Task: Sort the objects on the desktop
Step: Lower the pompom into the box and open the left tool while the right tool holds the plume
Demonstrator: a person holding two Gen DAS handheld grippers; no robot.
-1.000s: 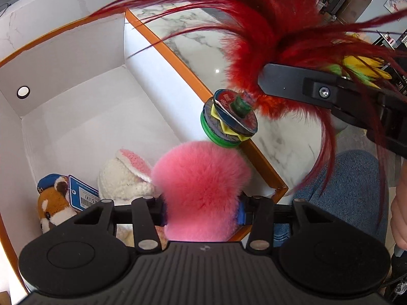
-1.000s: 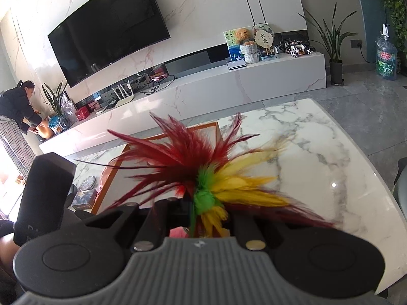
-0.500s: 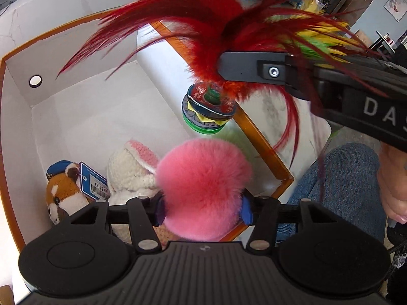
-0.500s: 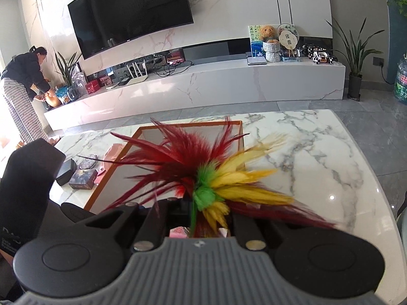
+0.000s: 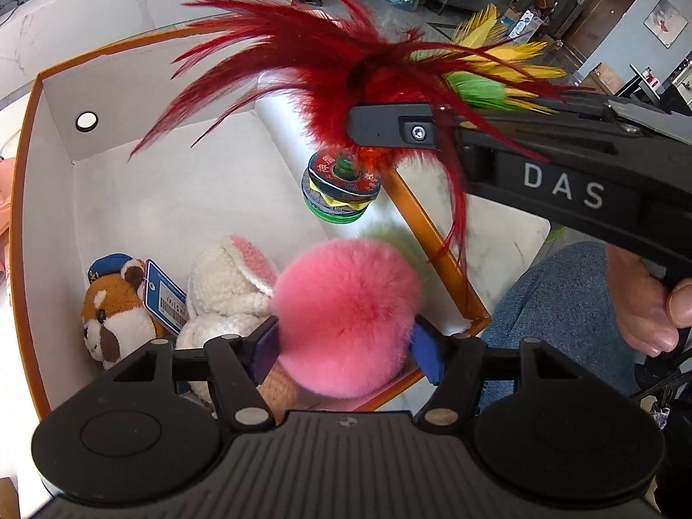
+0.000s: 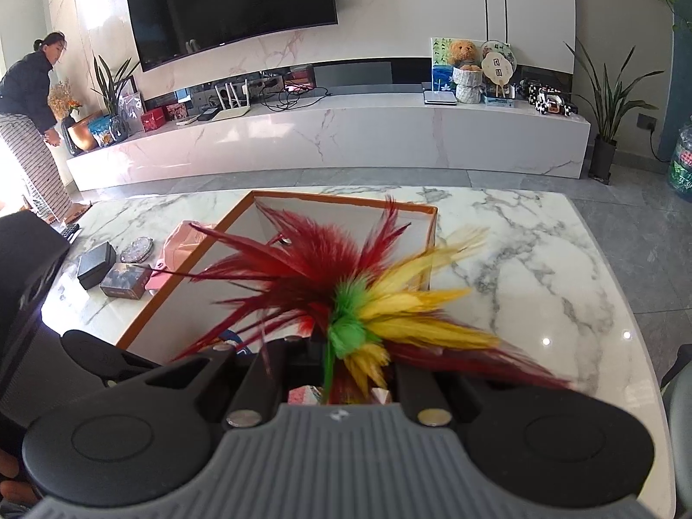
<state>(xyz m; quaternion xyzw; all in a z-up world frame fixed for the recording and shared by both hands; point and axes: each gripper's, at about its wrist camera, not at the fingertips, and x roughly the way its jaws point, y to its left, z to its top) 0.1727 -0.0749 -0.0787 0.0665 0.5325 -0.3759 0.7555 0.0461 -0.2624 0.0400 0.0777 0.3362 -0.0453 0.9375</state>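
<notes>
A pink pompom (image 5: 346, 315) sits between the blue pads of my left gripper (image 5: 346, 352). Its jaws are opening, and the pads (image 5: 428, 359) stand at the fur's sides without squeezing it. Below lies a white box with an orange rim (image 5: 432, 233), also seen in the right wrist view as the box (image 6: 346, 199). My right gripper (image 6: 341, 359) is shut on the stem of a red, yellow and green feather shuttlecock (image 6: 346, 298). In the left wrist view the right gripper (image 5: 372, 129) holds the shuttlecock's disc base (image 5: 341, 192) hanging over the box's right wall.
A brown plush with a blue tag (image 5: 112, 302) and a white crochet bunny (image 5: 229, 285) lie in the box. Small dark boxes (image 6: 112, 272), a round disc (image 6: 136, 248) and a pink item (image 6: 186, 238) lie left of it. A person (image 6: 30, 108) stands far left. My denim knee (image 5: 562, 302) is near.
The left jaws have spread wider around the pompom. The right gripper has carried the shuttlecock leftwards, from over the table to over the box's edge, and has rolled.
</notes>
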